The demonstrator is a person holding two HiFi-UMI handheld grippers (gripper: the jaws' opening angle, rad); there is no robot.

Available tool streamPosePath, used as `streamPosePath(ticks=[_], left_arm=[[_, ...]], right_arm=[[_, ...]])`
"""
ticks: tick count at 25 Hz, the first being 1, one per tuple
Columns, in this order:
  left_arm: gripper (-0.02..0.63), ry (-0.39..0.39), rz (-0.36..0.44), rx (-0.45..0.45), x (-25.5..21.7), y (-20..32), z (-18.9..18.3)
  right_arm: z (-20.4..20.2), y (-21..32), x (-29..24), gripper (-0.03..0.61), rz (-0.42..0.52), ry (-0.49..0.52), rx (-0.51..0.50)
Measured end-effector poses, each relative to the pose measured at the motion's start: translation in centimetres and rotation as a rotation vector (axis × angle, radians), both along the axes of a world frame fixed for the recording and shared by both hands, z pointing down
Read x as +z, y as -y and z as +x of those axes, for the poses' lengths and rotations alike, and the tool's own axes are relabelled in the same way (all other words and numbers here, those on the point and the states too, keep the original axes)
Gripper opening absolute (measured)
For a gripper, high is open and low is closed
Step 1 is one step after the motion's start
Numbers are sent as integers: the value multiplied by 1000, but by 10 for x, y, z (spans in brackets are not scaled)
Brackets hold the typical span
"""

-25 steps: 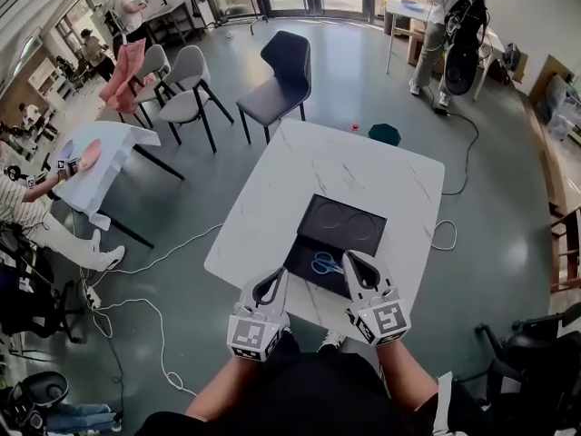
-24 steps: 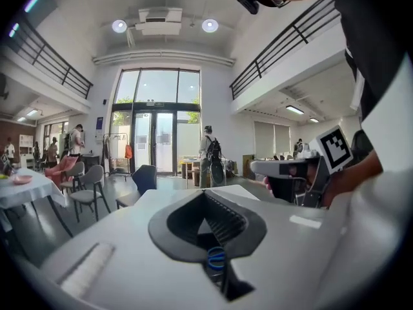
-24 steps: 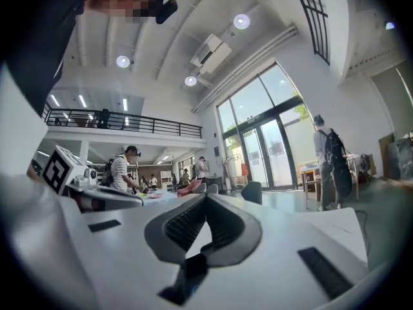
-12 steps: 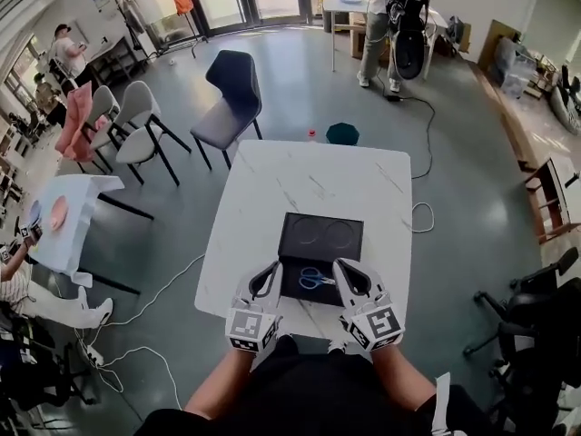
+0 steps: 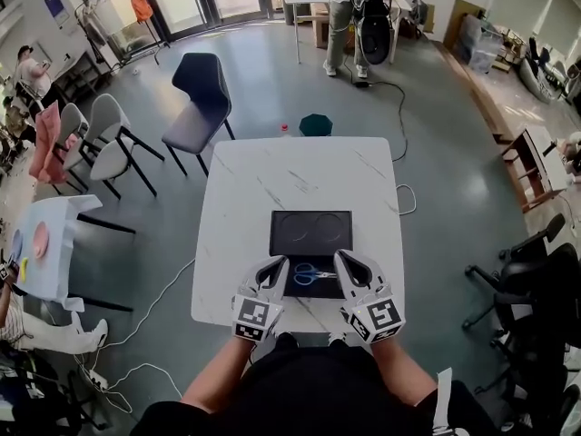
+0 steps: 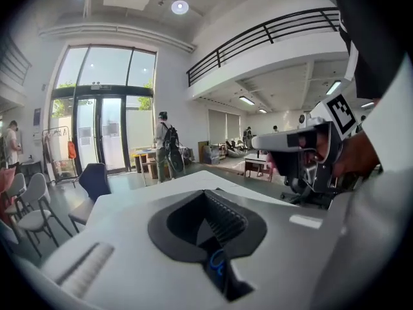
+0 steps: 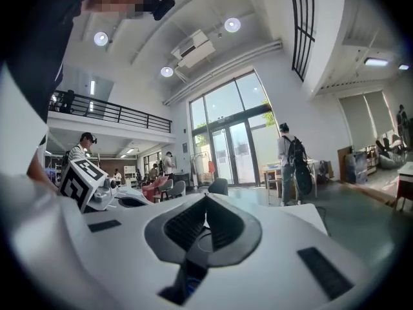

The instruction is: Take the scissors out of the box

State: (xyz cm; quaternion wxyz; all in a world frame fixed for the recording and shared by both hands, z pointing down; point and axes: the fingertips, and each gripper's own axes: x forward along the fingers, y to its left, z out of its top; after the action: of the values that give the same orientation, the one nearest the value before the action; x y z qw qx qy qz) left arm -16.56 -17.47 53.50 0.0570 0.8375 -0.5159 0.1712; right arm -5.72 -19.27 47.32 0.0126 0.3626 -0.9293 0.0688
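- Head view: a black box (image 5: pixel 311 232) lies open on the white table (image 5: pixel 272 180), with blue-handled scissors (image 5: pixel 311 274) in the box's near half.
- The left gripper (image 5: pixel 277 264) sits at the box's near left corner and the right gripper (image 5: pixel 343 259) at its near right corner, the scissors between them.
- Left gripper view: jaws pressed together, nothing gripped; a blue scissor loop shows just below the tips.
- Right gripper view: jaws closed, empty.

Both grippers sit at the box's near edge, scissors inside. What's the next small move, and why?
Likely open the left gripper: its jaws are shut, and the scissors lie in the box with their blue handles nearest its tip. The right gripper is shut too.
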Motion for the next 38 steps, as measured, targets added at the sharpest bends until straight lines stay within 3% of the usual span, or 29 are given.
streamPosePath(ticks=[4,9,18,23,29,32,38], left_arm=[[9,68,-84,102,26,-1,11],[9,234,-216,295,72,-13,27],[9,553,-345,491,128,-17,45],[23,691,-350,571,147,-14,57],[118,792,-457,647,182,-23,57],[123,838,-470,665,194,-23,55],[123,854,-493,691,206,-21,57]], right_arm=[[3,1,11,8,-34,-3,22],[3,1,21,8,-55,-10,38],[12,3,28,8,-72,-18,64],[17,2,29,8,-74,-13,78],[29,5,27,8,-69,3,92],[34,5,28,8,-70,2,94],[41,5,29,8,-76,-1,97]])
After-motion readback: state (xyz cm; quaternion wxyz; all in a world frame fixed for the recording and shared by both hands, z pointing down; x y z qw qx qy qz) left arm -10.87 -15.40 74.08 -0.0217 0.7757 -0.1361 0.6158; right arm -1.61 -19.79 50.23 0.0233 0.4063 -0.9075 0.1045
